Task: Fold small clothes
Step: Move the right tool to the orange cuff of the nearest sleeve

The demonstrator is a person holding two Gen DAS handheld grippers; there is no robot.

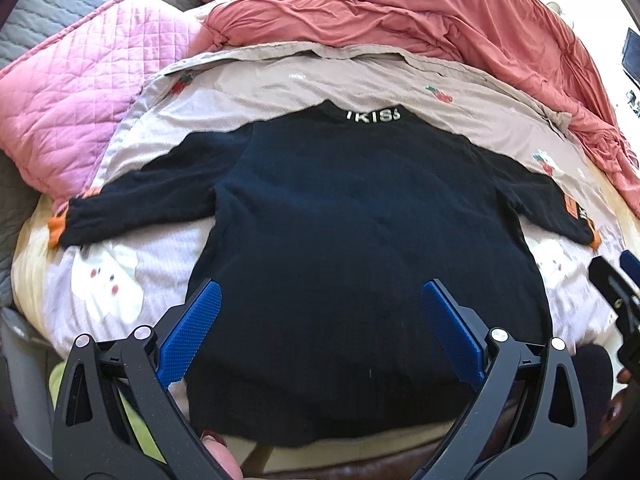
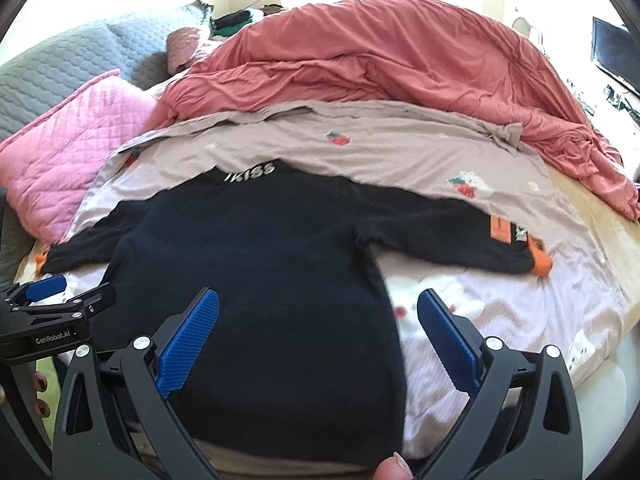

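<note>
- Surroundings: a rumpled coral duvet (image 2: 400, 52) is heaped across the far side of the bed. A pink quilted pillow (image 1: 76, 108) lies to the left, with a grey quilted cover (image 2: 68, 60) behind it.
- Bedding: a pale sheet with strawberry print (image 1: 280, 88) is spread under the work area.
- Task item: a small black sweater (image 1: 352, 240) lies flat on that sheet, back up, both sleeves spread outward. White lettering (image 1: 373, 115) shows on the collar at the far end. Orange cuffs mark the sleeve ends; an orange patch (image 2: 501, 229) sits on the right sleeve.
- Obstructions: nothing lies on top of the sweater.
- Left gripper (image 1: 322, 332): jaws spread wide, holding nothing, hovering over the lower body of the sweater near the hem.
- Right gripper (image 2: 318, 340): jaws likewise spread wide and unloaded, straddling the sweater's right side edge, one finger over black fabric, the other over the sheet.
- Hands: a fingertip (image 1: 218, 456) shows at the bottom of each wrist view; both tools point forward toward the collar.
</note>
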